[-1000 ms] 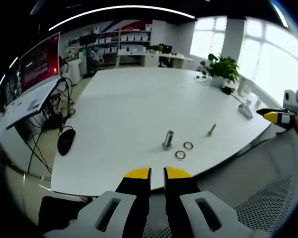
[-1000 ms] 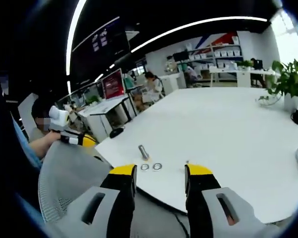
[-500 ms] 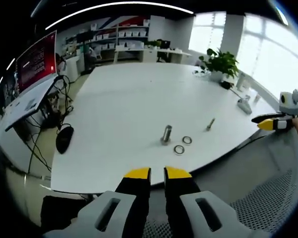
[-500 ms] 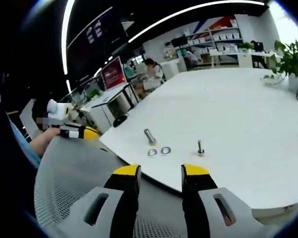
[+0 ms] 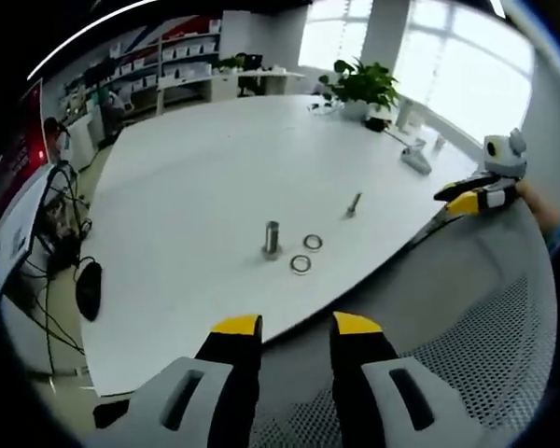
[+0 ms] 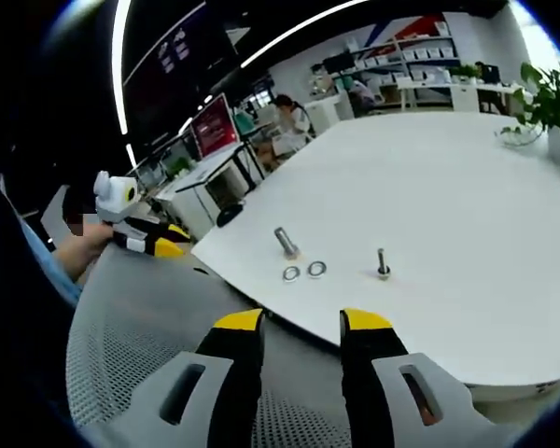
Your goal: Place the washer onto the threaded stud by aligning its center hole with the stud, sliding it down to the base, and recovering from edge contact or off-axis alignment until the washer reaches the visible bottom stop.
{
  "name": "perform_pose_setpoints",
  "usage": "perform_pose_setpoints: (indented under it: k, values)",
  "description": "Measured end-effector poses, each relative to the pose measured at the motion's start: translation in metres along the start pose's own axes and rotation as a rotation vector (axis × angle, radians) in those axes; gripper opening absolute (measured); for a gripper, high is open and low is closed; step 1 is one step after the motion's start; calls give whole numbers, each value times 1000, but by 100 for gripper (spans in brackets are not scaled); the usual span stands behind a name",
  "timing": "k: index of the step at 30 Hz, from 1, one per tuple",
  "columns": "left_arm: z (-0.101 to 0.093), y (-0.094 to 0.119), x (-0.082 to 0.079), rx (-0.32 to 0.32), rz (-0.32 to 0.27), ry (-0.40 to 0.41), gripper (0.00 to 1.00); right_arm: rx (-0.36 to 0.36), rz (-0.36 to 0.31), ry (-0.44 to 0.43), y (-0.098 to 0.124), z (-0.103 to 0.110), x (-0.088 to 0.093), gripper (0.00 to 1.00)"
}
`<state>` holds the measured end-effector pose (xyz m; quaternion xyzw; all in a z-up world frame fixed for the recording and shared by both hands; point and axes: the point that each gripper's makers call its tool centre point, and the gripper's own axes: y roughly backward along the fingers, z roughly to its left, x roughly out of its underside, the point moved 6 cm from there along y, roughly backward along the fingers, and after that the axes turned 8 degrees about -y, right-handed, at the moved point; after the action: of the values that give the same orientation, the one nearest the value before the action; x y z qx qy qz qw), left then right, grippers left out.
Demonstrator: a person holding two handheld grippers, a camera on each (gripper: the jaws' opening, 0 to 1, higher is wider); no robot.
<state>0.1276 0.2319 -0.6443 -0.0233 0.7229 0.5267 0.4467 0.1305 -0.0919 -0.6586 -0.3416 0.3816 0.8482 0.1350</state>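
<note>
Left gripper view: The left gripper [image 5: 297, 327], with black jaws tipped in yellow, rises from 6 o'clock. Its jaws stand apart and hold nothing. It hovers over a grey mesh chair back [image 5: 467, 345], short of the edge of the large white table [image 5: 205, 177]. On the table, just above centre, a short thick metal threaded stud [image 5: 272, 239] stands upright. Two flat metal ring washers lie just beside it: the first washer [image 5: 312, 243] at its 3 o'clock, the second washer [image 5: 301, 264] at its 4 o'clock. Both lie flat on the table, apart from the stud. A slim metal bolt [image 5: 354, 203] stands further out toward 2 o'clock. The right gripper [image 5: 467, 196] enters at 3 o'clock, off the table edge. A green potted plant [image 5: 359, 86] stands at 12 o'clock. A black computer mouse [image 5: 87, 289] lies at 9 o'clock.

Right gripper view: The right gripper [image 6: 301, 322] rises from 6 o'clock. Its jaws stand apart, empty, over the mesh chair back [image 6: 149, 355]. On the white table [image 6: 448, 187], the threaded stud [image 6: 287, 243] leans slightly at centre. The two washers [image 6: 291, 273] [image 6: 316, 269] lie flat side by side at its 5 o'clock. The slim bolt [image 6: 383, 264] stands at 3 o'clock of them. The left gripper [image 6: 154, 241] shows at 9 o'clock, held in a hand [image 6: 79, 247].
</note>
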Motion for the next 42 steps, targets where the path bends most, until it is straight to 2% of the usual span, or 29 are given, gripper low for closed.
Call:
perform_pose_setpoints:
  k: [6,8,13,16,19,21,26,30,34,37,42]
  values:
    - [3,-12,-19,53,30,-114,34,-22,4,0,0,4,1,34]
    - [2,-17,-22,71,37,-135,36,-22,19,2,0,3,2,33]
    - [0,-32,-26,124,91,-260,38,-13,28,-6,-1,3,3,33]
    - [0,-40,-27,142,106,-267,37,-19,25,-13,0,4,4,33]
    - [1,-47,-28,175,132,-262,34,-56,71,-3,-2,9,7,30]
    - [1,-53,-30,185,136,-281,36,-42,87,-1,-3,8,9,30]
    - [0,-64,-30,214,210,-368,37,-42,89,-8,-2,8,9,30]
    - [-3,-75,-32,233,227,-410,38,-43,76,-21,0,8,9,30]
    - [-6,-88,-35,257,243,-362,37,-49,73,-23,0,8,9,30]
    - [-10,-97,-34,282,257,-368,37,-51,76,-21,0,8,9,30]
    - [-10,-106,-30,286,307,-413,37,-57,73,-22,0,9,8,30]
